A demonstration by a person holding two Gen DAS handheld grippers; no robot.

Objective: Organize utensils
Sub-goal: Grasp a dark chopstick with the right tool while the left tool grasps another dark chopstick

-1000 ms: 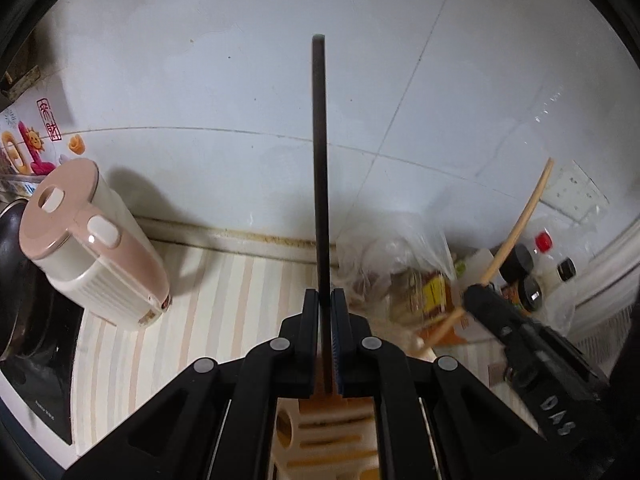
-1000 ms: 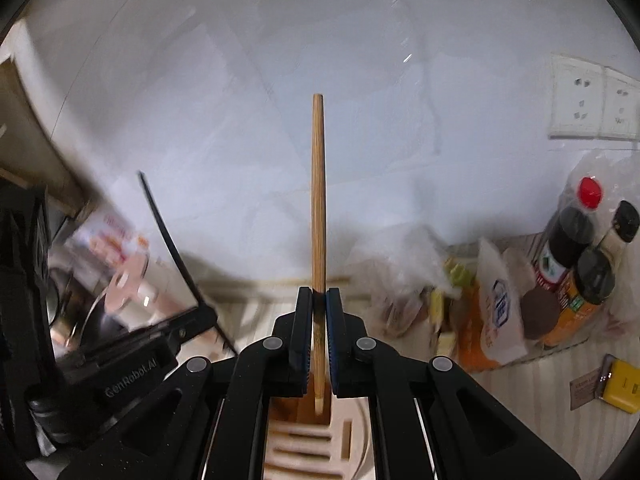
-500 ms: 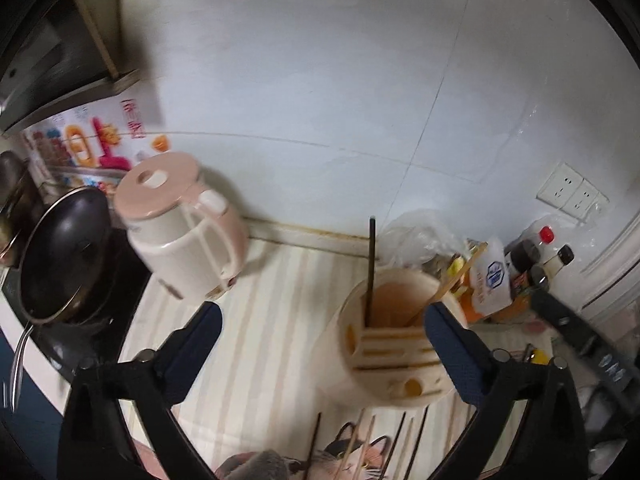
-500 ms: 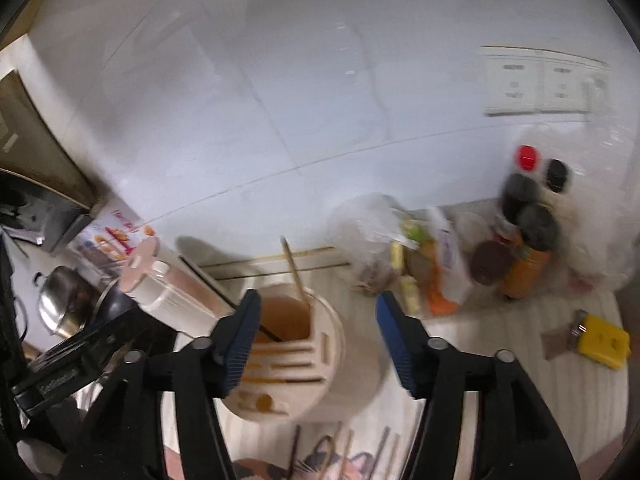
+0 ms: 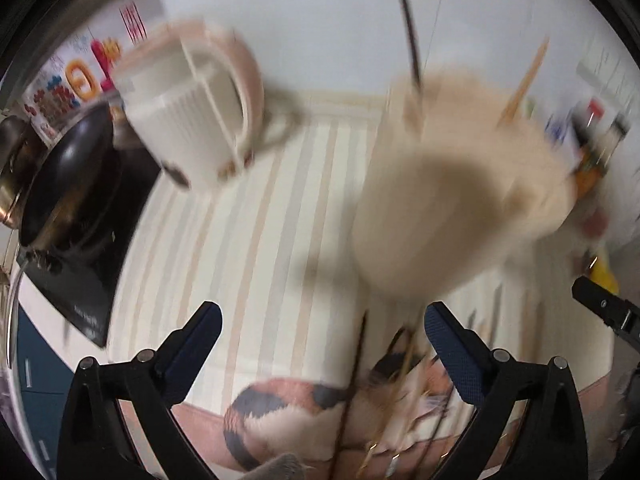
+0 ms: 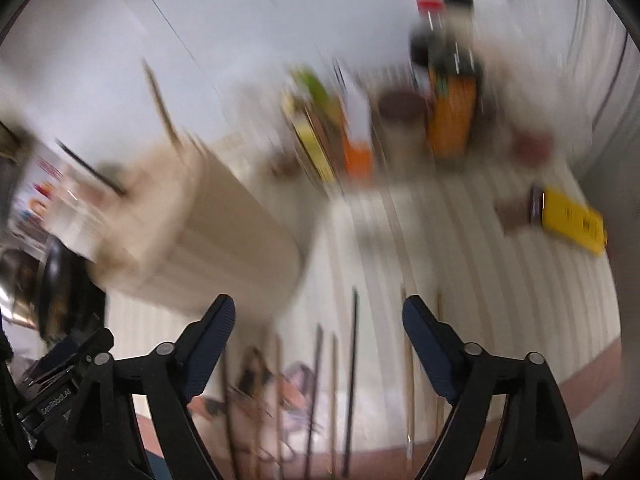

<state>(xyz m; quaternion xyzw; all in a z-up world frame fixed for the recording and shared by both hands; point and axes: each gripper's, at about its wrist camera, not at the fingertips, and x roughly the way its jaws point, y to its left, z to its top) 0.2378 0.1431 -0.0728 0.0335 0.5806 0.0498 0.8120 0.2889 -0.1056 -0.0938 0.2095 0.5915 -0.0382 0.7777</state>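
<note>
Both views are motion-blurred. A beige utensil holder (image 5: pixel 452 208) stands on the striped mat, with a black chopstick (image 5: pixel 408 36) and a wooden chopstick (image 5: pixel 524 80) standing in it. It also shows in the right wrist view (image 6: pixel 192 236). Several loose chopsticks (image 6: pixel 352 360) lie on the mat near the front edge; they also show in the left wrist view (image 5: pixel 356 368). My left gripper (image 5: pixel 320 344) is open and empty, low over the chopsticks. My right gripper (image 6: pixel 318 328) is open and empty above them.
A pink-and-white kettle (image 5: pixel 192 108) stands at the left beside a black pan (image 5: pixel 68 184) on a cooktop. Bottles and packets (image 6: pixel 448 92) crowd the back right, with a yellow box (image 6: pixel 572 220) on the mat. The right gripper's tip (image 5: pixel 604 312) shows at the right.
Both grippers let go of their chopsticks into the holder, opened wide, pulled back and dropped toward the loose chopsticks at the front of the mat.
</note>
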